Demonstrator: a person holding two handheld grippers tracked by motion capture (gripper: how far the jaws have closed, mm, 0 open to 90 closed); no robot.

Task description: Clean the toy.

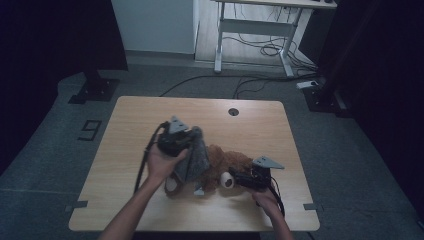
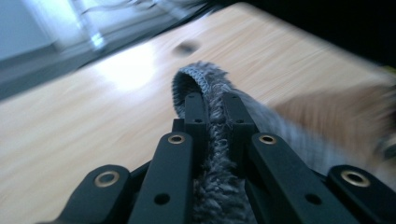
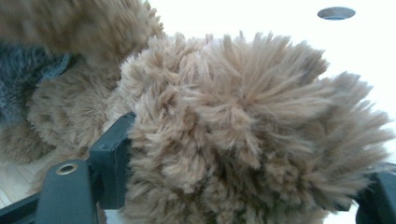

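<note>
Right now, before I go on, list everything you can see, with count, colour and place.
Plush toy: one, brown and fluffy, lying on the table's near right part.
Fuzzy garment: one, grey, on the toy's left side, its edge lifted.
Table: one, light wood, centre of the high view.
Cable hole: one, round, dark, near the table's far edge.
Desk: one, white-legged, on the floor beyond, with cables under it.
Floor marking: one, dark, left of the table.
Left gripper: black, jaws shut on the garment's edge.
Right gripper: black, jaws clamped on the toy's fur.
</note>
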